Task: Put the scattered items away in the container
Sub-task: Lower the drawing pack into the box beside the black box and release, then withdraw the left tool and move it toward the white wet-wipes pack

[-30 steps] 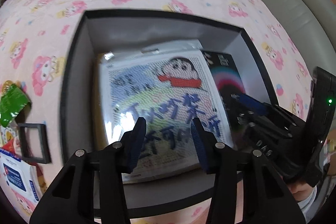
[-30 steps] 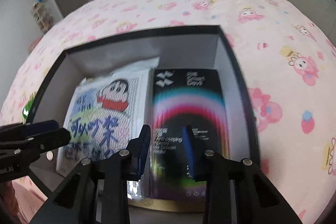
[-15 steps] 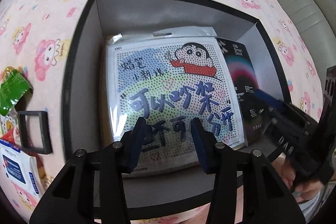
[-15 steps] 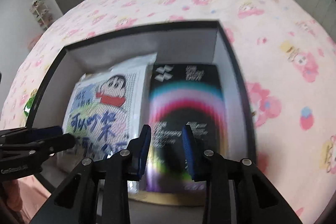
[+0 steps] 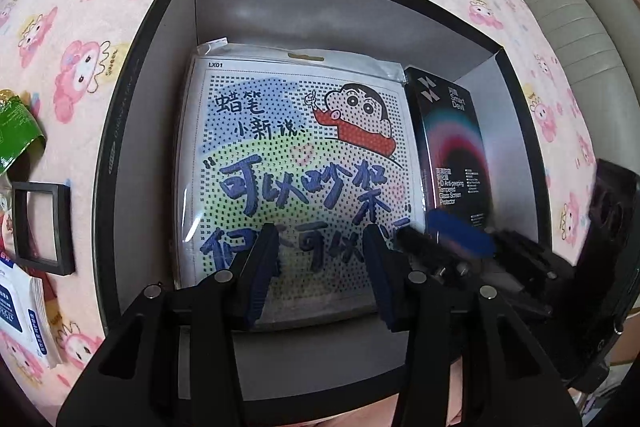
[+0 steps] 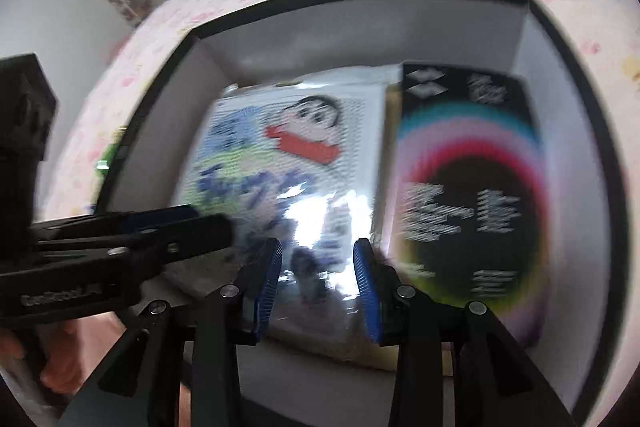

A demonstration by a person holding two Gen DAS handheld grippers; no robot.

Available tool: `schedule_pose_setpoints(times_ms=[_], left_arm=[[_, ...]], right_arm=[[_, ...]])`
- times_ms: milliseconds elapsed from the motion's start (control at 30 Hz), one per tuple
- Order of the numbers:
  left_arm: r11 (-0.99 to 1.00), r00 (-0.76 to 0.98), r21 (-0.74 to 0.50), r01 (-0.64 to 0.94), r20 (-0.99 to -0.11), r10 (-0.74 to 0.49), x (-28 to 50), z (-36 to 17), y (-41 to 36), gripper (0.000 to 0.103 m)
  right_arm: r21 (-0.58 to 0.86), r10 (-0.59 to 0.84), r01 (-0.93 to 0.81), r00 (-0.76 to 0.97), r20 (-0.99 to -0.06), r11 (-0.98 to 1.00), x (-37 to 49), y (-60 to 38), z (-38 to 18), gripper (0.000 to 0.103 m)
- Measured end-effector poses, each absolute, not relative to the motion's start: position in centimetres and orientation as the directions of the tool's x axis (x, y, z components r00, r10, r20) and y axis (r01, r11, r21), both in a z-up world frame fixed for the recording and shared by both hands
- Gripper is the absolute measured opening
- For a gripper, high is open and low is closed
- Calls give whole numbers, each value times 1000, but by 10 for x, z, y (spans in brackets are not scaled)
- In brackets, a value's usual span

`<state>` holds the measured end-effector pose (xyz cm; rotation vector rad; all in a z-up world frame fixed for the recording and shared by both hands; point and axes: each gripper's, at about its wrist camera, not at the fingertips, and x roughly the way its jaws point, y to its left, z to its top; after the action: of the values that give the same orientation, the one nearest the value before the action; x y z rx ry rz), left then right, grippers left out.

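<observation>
— What is found inside the container?

— A black box (image 5: 120, 131) with pale inner walls is seen lying open on the pink cartoon-print bedspread (image 5: 92, 27). Two flat items are laid on its floor. A bagged bead-art kit (image 5: 296, 163), printed with a cartoon boy in a red scarf and large blue Chinese characters, is placed toward the left. A black screen-protector package (image 5: 452, 147), marked "Smart Devil" and "Tempered Glass Screen Protector", is set just beside it on the right, their long edges touching or overlapping.

— How are the claws held?

— The left gripper (image 5: 320, 267) is held over the near edge of the kit with its blue-padded fingers apart and nothing between them. The right gripper (image 6: 318, 283) is likewise spread, with nothing clamped, above the near end of the kit close to the seam between the two items; that view is badly blurred. Each gripper is caught side-on in the other's camera.

— And outside the box?

— Still on the bedspread to the left, a green packet (image 5: 16, 139), a small black square frame (image 5: 40, 227) and a white-and-blue tissue pack (image 5: 20, 319) are seen near the box wall. A grey padded surface (image 5: 560, 7) is visible beyond the bedspread on the right.
</observation>
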<state>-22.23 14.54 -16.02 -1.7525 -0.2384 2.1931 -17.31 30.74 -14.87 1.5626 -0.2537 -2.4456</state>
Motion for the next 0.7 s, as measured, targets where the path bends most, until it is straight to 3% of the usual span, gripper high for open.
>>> schedule_pose_setpoints(times_ms=[167,300,500,700], left_arm=[[-949,-169,-274,-156,-939,299,-219,-169,147,44],[-942,-188,-300,-150,-927,325,-216,-167,144,44],[-936,-342,-300,-183,-873,347,-185,-134,135,45],[-945,-427,-250,-210,-846,319,-154,-108,125,45]], right_arm=[[159,-163,46,-446,-880,-986,-165,312,-143,38],[158,-158,37,-440,-884,-987,-166,312,-140,39],[171,-163,27,-476,-864,-985,-148,306,-128,47],[144,-135,24,-515,-846,-989,-118,287,-115,47]])
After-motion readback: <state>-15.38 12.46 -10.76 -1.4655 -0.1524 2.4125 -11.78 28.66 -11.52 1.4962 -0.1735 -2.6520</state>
